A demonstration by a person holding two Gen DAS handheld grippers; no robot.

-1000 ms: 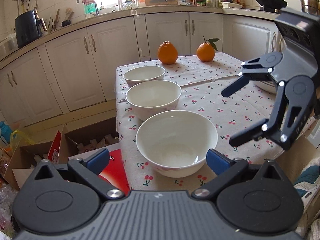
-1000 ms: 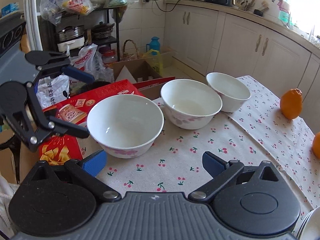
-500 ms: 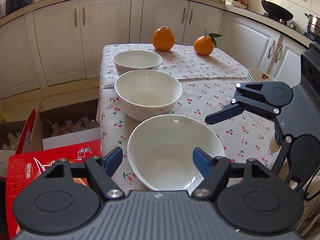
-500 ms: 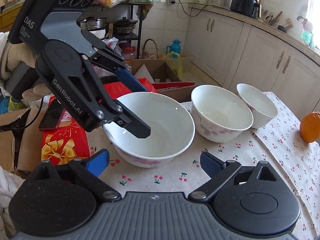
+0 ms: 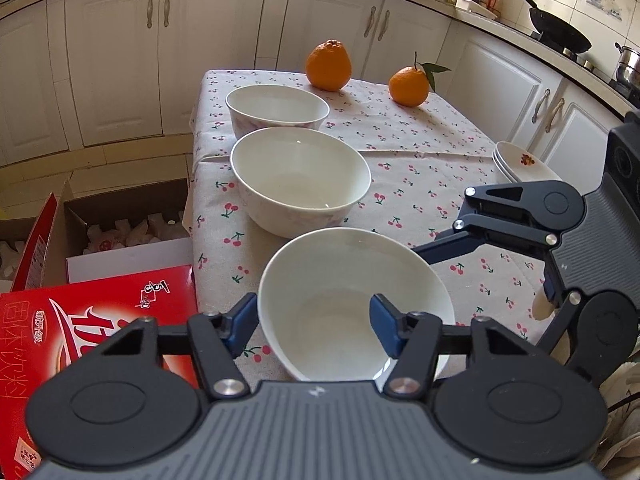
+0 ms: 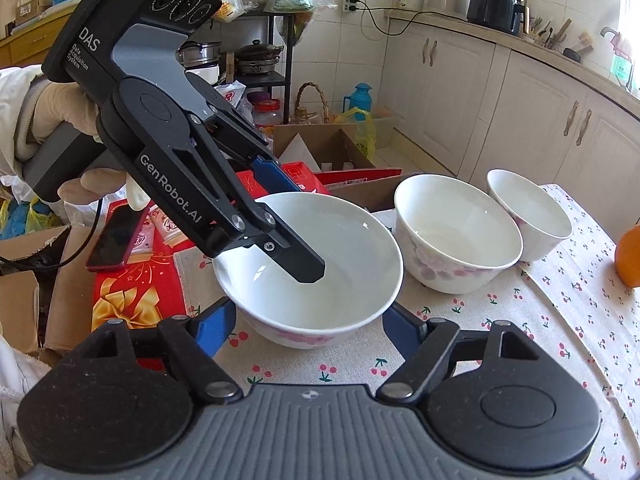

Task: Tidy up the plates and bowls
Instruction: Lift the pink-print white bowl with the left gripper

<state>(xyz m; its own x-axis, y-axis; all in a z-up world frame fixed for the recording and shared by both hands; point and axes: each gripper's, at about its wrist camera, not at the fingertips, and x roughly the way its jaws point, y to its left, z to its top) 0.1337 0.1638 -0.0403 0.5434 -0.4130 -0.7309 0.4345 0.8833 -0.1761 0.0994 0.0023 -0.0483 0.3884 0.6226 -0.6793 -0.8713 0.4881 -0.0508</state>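
White china fills the lower centre of both views: the left gripper [image 5: 314, 326] has come down over the nearest bowl [image 5: 356, 300] since a second ago, jaws apart astride its rim, unclamped; the right gripper [image 6: 308, 326] waits open beside it, so lifting looks imminent.

From my feed: white cabinet doors [image 5: 168, 52] run from 9 through 12 o'clock, daylit. Countertop [image 5: 500, 20] at 1 o'clock carries bottles and a black wok [image 5: 560, 34]. Tiled wall [image 6: 352, 40] behind a metal shelf rack [image 6: 256, 52]. Pale tiled floor [image 5: 92, 176]; cardboard box [image 5: 120, 220] at 9.
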